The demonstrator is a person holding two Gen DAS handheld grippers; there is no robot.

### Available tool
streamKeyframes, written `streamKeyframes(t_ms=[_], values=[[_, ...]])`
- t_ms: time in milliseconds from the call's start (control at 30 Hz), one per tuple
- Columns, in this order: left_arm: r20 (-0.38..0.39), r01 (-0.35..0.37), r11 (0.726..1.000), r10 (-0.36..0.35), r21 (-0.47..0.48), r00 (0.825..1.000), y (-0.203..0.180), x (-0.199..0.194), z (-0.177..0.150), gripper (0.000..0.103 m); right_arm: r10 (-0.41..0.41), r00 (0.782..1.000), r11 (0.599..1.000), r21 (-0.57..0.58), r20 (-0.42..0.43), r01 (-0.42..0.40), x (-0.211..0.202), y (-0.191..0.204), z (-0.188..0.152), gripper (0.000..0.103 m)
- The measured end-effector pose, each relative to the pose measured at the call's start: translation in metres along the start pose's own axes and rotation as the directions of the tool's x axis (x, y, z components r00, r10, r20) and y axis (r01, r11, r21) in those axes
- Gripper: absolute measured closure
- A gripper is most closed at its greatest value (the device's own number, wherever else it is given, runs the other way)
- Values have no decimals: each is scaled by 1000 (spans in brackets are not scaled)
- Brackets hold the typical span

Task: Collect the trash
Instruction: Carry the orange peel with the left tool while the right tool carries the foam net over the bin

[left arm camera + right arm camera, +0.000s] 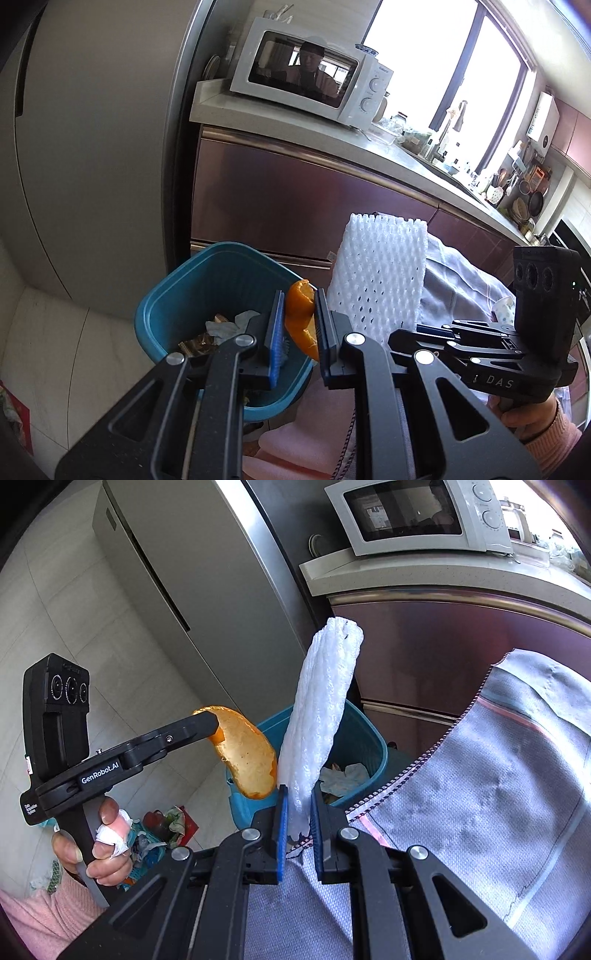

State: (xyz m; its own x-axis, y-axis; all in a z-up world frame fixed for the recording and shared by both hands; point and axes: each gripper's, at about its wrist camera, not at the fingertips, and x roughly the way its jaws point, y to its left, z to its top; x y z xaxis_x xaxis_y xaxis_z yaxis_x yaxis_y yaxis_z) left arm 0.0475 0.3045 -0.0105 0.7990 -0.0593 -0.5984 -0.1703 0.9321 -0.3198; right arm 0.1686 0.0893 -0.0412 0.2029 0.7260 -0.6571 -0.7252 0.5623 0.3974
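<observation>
A teal bin is seen on the floor before maroon cabinets, beside a grey fridge; crumpled paper lies inside it. A microwave is set on the bench above. A grey cloth is spread at the right, just beside the bin. An orange peel, curved and pale on its inner face, is clamped in the nearly closed left gripper over the bin's rim. A white foam net, upright and ribbed, is pinched by the narrowly closed right gripper, near the bin.
</observation>
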Motion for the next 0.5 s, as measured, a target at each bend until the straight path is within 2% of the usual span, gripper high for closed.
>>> streamKeyframes(t_ms=[500], values=[[-13,-49,999,48,-23,999,12,13,0,87,-6,997,1000,-10,-77,5,41,7,13,93]])
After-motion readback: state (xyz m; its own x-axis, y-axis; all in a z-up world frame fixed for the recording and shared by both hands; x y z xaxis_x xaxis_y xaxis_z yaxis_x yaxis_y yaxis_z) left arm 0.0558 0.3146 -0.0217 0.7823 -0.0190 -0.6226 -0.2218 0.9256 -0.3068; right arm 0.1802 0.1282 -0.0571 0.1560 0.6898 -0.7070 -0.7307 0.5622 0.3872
